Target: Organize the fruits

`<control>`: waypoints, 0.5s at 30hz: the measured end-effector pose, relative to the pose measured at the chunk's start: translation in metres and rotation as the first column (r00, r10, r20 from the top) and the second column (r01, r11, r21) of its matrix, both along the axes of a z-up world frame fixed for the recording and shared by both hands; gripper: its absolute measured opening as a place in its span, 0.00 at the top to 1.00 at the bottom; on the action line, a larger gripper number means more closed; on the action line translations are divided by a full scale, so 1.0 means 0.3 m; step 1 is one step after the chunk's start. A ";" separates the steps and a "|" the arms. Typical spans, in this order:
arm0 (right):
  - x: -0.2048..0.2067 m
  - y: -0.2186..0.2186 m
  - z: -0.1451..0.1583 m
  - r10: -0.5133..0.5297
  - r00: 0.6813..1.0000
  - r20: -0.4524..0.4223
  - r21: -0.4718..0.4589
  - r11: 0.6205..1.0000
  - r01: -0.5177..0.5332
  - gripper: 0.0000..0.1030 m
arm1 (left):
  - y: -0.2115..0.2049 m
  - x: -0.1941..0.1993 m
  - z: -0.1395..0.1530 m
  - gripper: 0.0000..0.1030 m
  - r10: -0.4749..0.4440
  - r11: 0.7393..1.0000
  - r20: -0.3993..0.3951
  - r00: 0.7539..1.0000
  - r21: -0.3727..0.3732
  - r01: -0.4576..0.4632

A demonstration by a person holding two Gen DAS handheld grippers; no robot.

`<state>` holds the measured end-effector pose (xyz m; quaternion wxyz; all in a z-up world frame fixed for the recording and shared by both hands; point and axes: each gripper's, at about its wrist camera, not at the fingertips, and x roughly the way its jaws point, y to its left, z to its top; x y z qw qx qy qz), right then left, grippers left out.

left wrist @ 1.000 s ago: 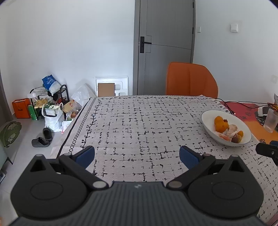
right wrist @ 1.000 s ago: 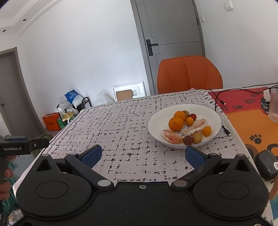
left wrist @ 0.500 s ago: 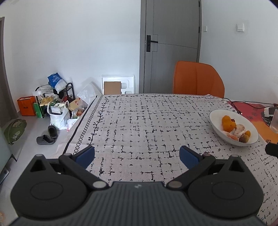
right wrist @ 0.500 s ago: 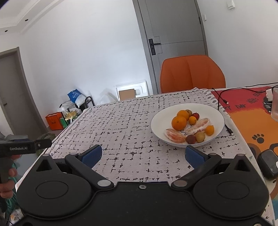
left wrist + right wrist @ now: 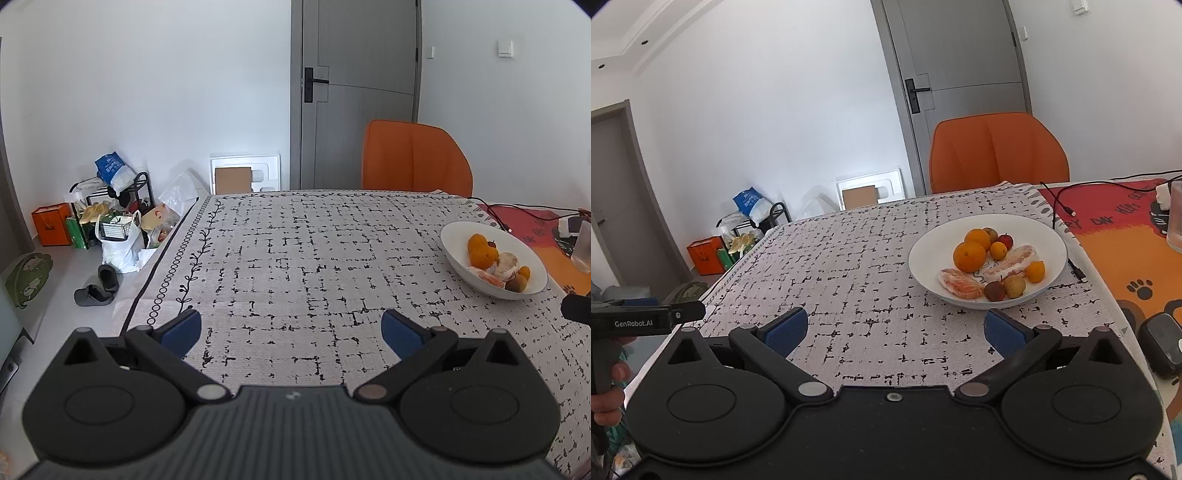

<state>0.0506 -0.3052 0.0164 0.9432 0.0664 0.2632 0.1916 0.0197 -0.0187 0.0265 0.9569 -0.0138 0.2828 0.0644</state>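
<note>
A white bowl [image 5: 931, 251] [image 5: 454, 236] of fruit rests on the patterned tablecloth at the table's right side. It holds two oranges [image 5: 969, 256], peeled pomelo pieces [image 5: 960, 283], small kumquats [image 5: 1034, 271] and several small dark and red fruits. My right gripper [image 5: 894, 328] hovers open just short of the bowl, nothing between its blue pads. My left gripper [image 5: 291, 332] is open over the table's near left part, well away from the bowl, and also holds nothing. In the right wrist view the left gripper's body [image 5: 646, 321] shows at the left edge, held by a hand.
An orange chair [image 5: 997, 151] stands behind the table's far edge. An orange mat [image 5: 1126, 236] with cables, a glass [image 5: 1176, 218] and a black device [image 5: 1160, 343] lies right of the bowl. Bags, a rack and slippers [image 5: 96, 288] clutter the floor at the left.
Both views have drifted slightly: the bowl sits a little further right and farther off in each. Both grippers stay open and hold nothing.
</note>
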 end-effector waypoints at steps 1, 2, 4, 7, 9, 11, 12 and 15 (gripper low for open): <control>0.001 0.000 0.000 -0.002 1.000 -0.001 0.000 1.000 0.002 0.00 | 0.001 0.000 0.000 0.00 0.001 1.000 -0.001 1.000 -0.001 -0.001; 0.002 -0.003 0.001 -0.004 1.000 -0.002 0.002 1.000 0.004 0.00 | 0.000 0.000 -0.001 0.00 0.001 1.000 -0.001 1.000 -0.001 -0.001; 0.000 -0.004 0.003 -0.006 1.000 -0.001 0.002 1.000 0.006 0.00 | -0.001 0.000 -0.003 0.00 0.003 1.000 -0.002 1.000 -0.001 -0.003; 0.000 -0.006 0.001 -0.011 1.000 0.002 -0.004 1.000 0.011 0.00 | 0.001 -0.001 -0.002 0.00 -0.001 1.000 -0.004 1.000 -0.001 0.001; 0.001 -0.008 -0.001 -0.014 1.000 -0.001 -0.003 1.000 0.014 0.00 | -0.002 -0.002 -0.003 0.00 -0.003 1.000 -0.003 1.000 0.002 0.003; 0.002 -0.007 -0.004 -0.013 1.000 -0.001 -0.001 1.000 0.013 0.00 | -0.002 -0.001 -0.004 0.00 -0.003 1.000 -0.002 1.000 0.002 0.003; 0.002 -0.006 -0.006 -0.010 1.000 -0.001 -0.001 1.000 0.010 0.00 | -0.002 0.000 -0.004 0.00 -0.002 1.000 -0.005 1.000 0.002 0.002; 0.004 -0.001 -0.008 -0.007 1.000 -0.006 -0.005 1.000 0.007 0.00 | 0.000 -0.002 0.000 0.00 -0.002 1.000 -0.002 1.000 -0.004 0.002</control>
